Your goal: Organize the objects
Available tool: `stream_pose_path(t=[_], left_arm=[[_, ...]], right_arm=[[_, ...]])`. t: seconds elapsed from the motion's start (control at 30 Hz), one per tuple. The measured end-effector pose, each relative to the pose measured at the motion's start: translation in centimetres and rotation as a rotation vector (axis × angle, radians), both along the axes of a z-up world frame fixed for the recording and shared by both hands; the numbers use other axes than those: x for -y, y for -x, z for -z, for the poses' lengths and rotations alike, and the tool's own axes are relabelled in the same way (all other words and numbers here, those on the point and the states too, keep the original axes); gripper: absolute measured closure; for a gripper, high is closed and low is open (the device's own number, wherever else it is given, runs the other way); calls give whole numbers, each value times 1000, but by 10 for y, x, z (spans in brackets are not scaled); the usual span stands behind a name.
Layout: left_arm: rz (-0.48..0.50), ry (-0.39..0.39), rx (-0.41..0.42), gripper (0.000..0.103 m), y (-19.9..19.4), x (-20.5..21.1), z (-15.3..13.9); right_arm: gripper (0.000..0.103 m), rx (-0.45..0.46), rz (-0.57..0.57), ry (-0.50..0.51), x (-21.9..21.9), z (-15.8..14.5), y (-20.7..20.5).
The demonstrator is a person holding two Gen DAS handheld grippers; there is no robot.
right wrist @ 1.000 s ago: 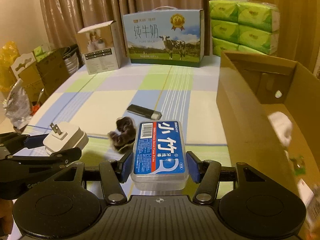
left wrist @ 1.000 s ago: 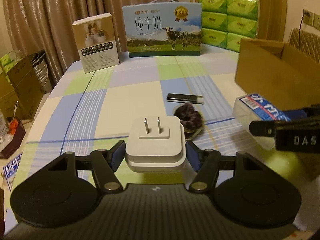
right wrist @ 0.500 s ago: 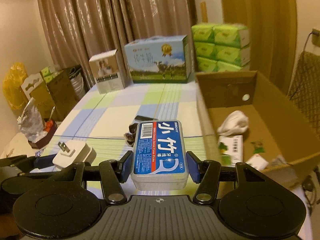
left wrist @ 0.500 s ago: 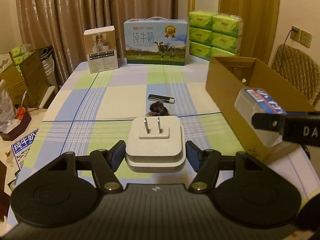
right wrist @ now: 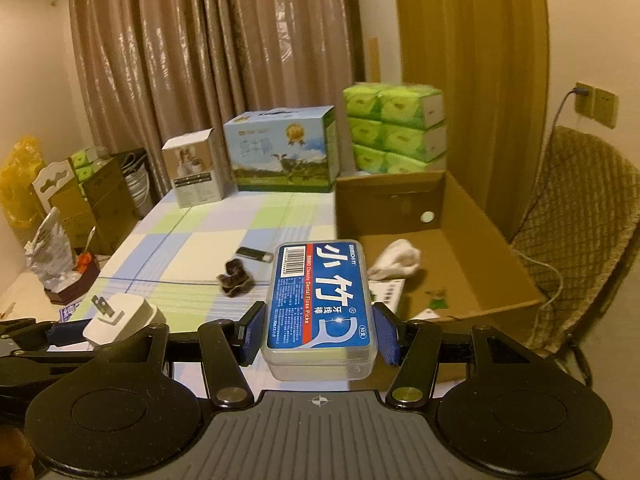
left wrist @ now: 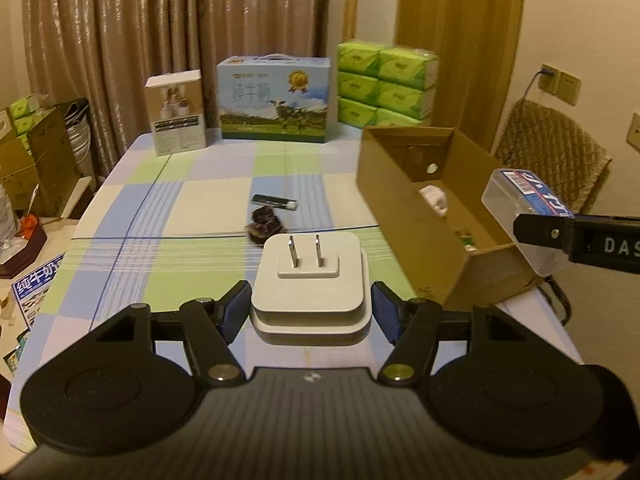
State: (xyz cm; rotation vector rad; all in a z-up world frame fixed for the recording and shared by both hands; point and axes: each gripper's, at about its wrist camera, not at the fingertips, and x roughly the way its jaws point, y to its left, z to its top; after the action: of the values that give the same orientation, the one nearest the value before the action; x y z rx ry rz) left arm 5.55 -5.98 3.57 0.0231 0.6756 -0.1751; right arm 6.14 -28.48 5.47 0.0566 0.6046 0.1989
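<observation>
Clamping a charger (left wrist: 308,280) and floss box (right wrist: 320,300), both grippers hang above table (left wrist: 192,216) — cardboard box (right wrist: 460,256) open alongside.

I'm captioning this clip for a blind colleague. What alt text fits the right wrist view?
The right gripper holds a clear box of dental floss picks in its jaws above a checked tablecloth, near an open cardboard box containing a crumpled white item. To its left, the left gripper carries a white plug adapter.
</observation>
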Motion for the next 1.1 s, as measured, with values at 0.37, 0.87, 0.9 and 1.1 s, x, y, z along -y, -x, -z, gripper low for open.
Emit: stream_pose_path(t=[0.37,0.87,0.9,1.1], left_arm=[[123,29,11,43,8,50,-14],[217,19,10,42,-3,100,-17],[221,17,10,42,-4,103,-18],[238,13,5,43,-11,116,-18]], right_arm=[[50,0,93,26,44,-9,15],[50,-10,170,22,94,-10,17],[50,-11,172,20,96,-10,16],[50,-11,181,20,106,-8,10]])
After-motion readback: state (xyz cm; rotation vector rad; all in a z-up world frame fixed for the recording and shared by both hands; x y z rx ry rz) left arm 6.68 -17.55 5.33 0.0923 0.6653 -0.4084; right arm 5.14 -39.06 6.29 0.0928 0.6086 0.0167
